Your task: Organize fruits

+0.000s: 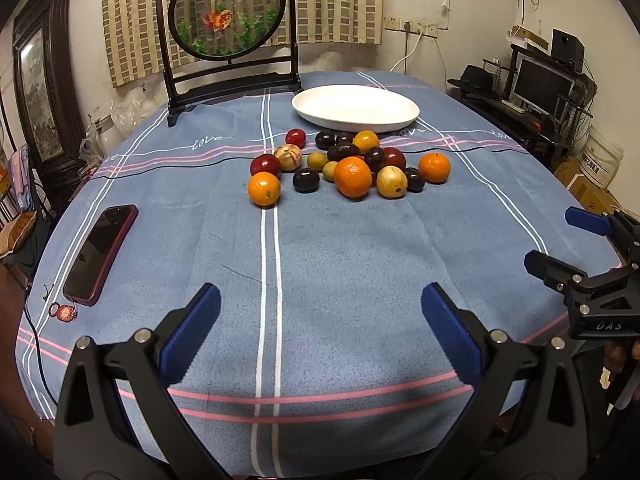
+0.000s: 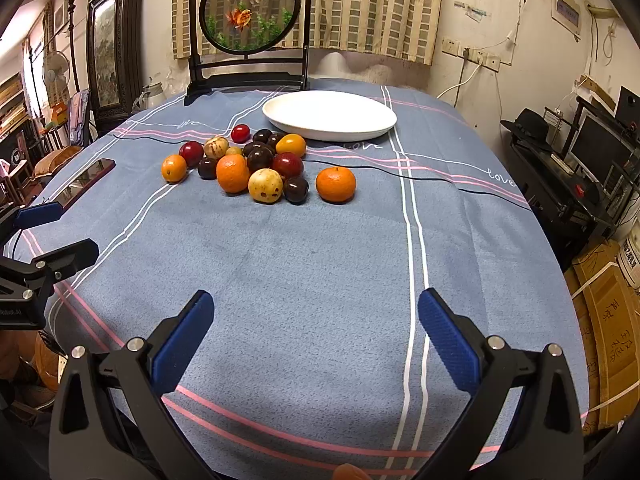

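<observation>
Fruit pile just before white plate, well ahead of both empty grippers, left gripper and right gripper, fingers spread apart.

A blue checked tablecloth spreads ahead of the gripper; a dark red phone lies far to its left beside a small round charm; a goldfish screen stands far ahead; a monitor sits off right.

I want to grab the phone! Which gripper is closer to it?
Left. The left gripper sits just right of the phone; the right gripper is across the table from it.
</observation>
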